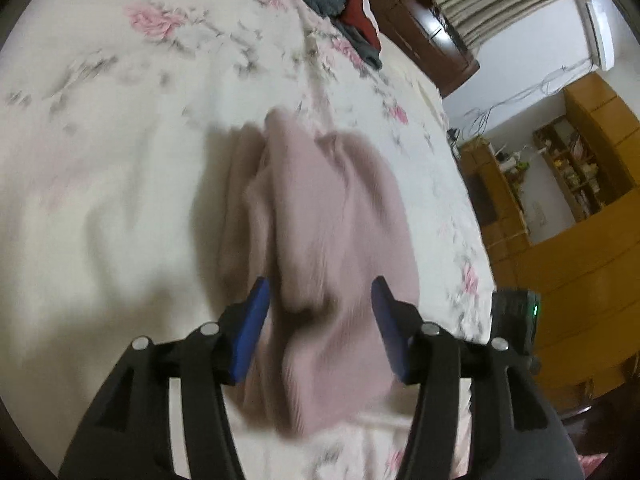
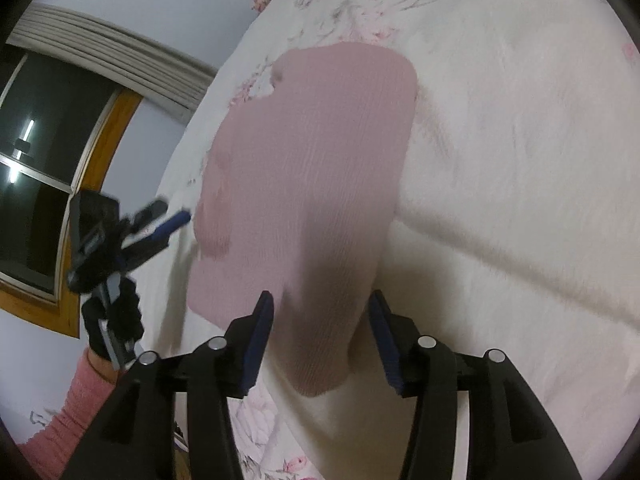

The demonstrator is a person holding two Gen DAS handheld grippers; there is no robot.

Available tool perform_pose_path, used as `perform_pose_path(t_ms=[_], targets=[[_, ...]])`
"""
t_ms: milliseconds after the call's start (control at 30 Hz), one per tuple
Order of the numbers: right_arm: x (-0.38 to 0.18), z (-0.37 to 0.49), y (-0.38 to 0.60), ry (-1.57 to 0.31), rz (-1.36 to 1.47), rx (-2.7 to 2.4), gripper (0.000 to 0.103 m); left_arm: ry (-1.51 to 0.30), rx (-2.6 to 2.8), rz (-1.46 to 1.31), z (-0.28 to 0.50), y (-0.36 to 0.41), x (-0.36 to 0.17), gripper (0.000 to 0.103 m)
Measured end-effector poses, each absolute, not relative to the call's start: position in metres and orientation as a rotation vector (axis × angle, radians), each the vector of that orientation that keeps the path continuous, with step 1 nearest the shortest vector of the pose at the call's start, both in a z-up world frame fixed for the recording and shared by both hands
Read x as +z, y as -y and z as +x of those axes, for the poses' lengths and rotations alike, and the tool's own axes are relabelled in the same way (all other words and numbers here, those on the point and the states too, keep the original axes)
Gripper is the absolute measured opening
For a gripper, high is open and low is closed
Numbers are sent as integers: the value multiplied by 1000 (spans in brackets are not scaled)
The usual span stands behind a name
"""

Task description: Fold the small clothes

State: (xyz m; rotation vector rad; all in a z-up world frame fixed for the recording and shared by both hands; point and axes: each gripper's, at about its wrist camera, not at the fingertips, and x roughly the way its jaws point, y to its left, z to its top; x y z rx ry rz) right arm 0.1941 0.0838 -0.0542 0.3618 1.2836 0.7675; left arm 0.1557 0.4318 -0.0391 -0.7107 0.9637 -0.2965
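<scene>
- Blue-padded fingers [image 1: 256, 320] of our left hand-held gripper [image 1: 320, 304] sit closest to the lens, spread wide, with nothing pinched between them.
- Between and beyond those fingers we see the pink garment [image 1: 320, 216], bunched into soft ridges and blurred in the left wrist view.
- We cannot tell whether the left pads touch the cloth or stand just above it.
- Our right hand-held gripper [image 2: 320, 320] is also wide open, its blue pads [image 2: 262, 340] on either side of the near end of the pink garment [image 2: 312, 168], gripping nothing.
- From the right wrist view the garment lies flat and smooth on the bed [image 2: 520, 160], its ribbed knit visible, with one rounded corner at its far end.
- The bed wears a white cover with pink and grey flowers, and the garment lies on it close to the bed's edge.
- Left of the garment in the right wrist view we see the left hand-held gripper [image 2: 176, 220] from the side, held by a black-gloved hand [image 2: 114, 320] with a pink sleeve [image 2: 68, 412] below it.
- Far beyond the garment, a pile of grey and red clothes [image 1: 336, 4] lies at the far edge of the bed.
- Past the bed's right edge stand yellow wooden shelves [image 1: 572, 168].
</scene>
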Motion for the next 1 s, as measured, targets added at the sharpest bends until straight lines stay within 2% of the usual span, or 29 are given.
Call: perform_pose_path(t_ms=[200, 233, 267, 300, 367, 500, 767, 1000], targets=[[-58, 196, -88, -1275, 364, 770, 51, -1020, -215, -697, 209, -426, -50, 51], [-59, 196, -89, -1274, 364, 771, 51, -1027, -212, -701, 214, -427, -53, 42], [-59, 198, -83, -1274, 361, 772, 51, -1036, -207, -699, 218, -425, -55, 25], [-59, 195, -81, -1272, 357, 773, 51, -1043, -200, -696, 221, -425, -57, 17], [-61, 192, -76, -1272, 357, 773, 51, -1013, -198, -707, 219, -426, -54, 11], [-63, 192, -73, -1276, 366, 773, 51, -934, -173, -702, 208, -436, -45, 9], [-62, 194, -79, -1284, 345, 758, 51, -996, -143, -755, 207, -452, -87, 10], [-57, 195, -85, -1280, 330, 763, 51, -960, -125, -647, 185, -443, -52, 15]])
